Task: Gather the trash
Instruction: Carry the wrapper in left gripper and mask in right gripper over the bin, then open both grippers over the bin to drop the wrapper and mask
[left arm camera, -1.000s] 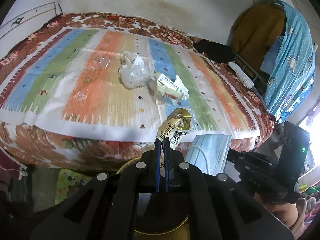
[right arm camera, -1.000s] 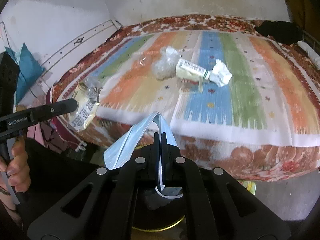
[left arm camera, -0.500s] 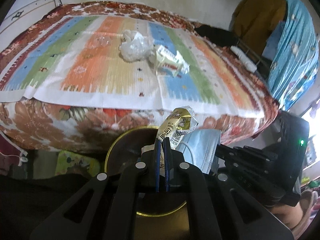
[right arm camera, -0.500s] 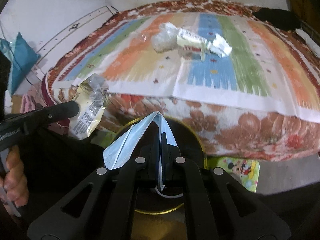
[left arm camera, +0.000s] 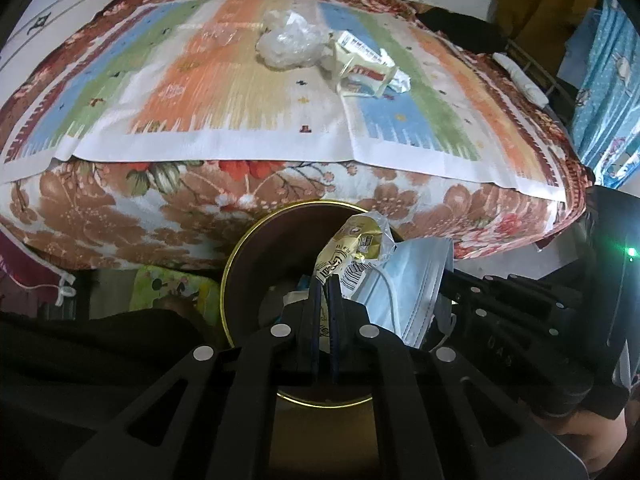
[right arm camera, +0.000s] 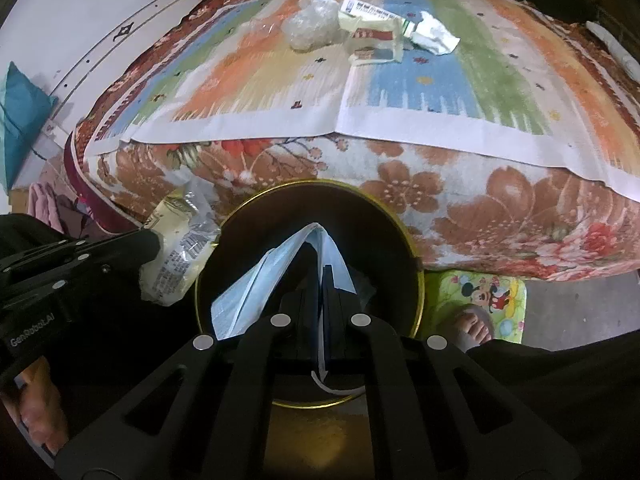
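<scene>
Nearest to me, my left gripper (left arm camera: 325, 284) is clamped on a crumpled yellow snack wrapper (left arm camera: 352, 246), and my right gripper (right arm camera: 323, 276) is pinched tight on a pale blue face mask (right arm camera: 256, 284), whose white ear loop curls out below the jaws. Both pieces of trash hang over the open mouth of a dark round bin with a gold rim (right arm camera: 418, 280), which stands on the floor against the bed's side. In the left view the mask (left arm camera: 408, 284) hangs just beside the wrapper, to its right. Beside the bin lies a bright cartoon mat (right arm camera: 486, 292) with a person's bare toes (right arm camera: 474, 324) at its edge. Farther off, on the striped bed cover (right arm camera: 256, 76), more trash lies clustered: a crumpled clear plastic bag (right arm camera: 312, 26), a flattened cream carton (right arm camera: 372, 30) touching it, and a scrunched white wrapper (right arm camera: 434, 36) just to the right.
</scene>
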### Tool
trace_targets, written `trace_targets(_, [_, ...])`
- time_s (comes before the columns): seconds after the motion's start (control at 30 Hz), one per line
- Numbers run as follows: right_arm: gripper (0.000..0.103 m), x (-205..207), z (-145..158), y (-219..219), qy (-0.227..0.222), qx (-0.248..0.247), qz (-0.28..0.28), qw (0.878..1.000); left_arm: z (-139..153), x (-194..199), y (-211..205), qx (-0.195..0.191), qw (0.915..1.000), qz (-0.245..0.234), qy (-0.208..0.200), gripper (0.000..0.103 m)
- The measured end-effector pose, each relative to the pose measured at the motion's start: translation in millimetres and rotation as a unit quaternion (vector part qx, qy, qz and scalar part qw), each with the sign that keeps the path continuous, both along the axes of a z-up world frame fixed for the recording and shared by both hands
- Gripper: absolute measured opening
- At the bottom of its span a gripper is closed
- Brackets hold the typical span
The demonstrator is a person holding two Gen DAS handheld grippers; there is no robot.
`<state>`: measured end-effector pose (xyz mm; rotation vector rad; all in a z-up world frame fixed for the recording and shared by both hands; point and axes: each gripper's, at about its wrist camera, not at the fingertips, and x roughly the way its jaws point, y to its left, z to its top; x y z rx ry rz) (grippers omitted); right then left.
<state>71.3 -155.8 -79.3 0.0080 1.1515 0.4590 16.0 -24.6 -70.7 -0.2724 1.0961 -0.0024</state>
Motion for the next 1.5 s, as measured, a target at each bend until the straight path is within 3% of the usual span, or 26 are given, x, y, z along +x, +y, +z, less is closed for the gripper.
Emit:
trace_targets(0.07, [0.004,2,-5,1,0.011,0.002,-0.003,1.000,-1,1,1,0.000,1.0000,0.004,0.004,0.009])
trace_targets(0.13, [0.024,5,-8,0,0.017,0.005,-0.009,1.000,-1,2,2,0.001,0.9999,0.010,0.003,0.026])
trace_targets(0.23, [0.029,7,-9,-1,0.022,0.009,-0.014,1.000,1,2,4,0.003,0.9999,0.015,-0.003,0.038])
trace_targets(0.47, [0.036,8,-4,-8,0.024,0.032,-0.027,0.999,6,2,6,-0.002,0.9998,0.019,-0.011,0.046])
trace_targets(0.73, [0.039,15,1,-14,0.019,0.036,-0.042,0.998,6,13,37,-0.074,0.9954,0.061,0.004,0.047])
trace_targets(0.9, [0.049,22,19,-17,-0.011,0.037,-0.047,0.998,18,20,35,-0.045,0.9976,0.052,-0.009,0.055])
trace_targets(1.4, [0.064,83,68,-19,-0.077,0.005,-0.036,0.996,58,85,48,0.070,0.9963,0.035,-0.035,0.060])
trace_targets(1.5, [0.067,99,75,-18,-0.085,0.004,-0.032,0.996,60,103,57,0.064,0.9970,0.035,-0.027,0.061])
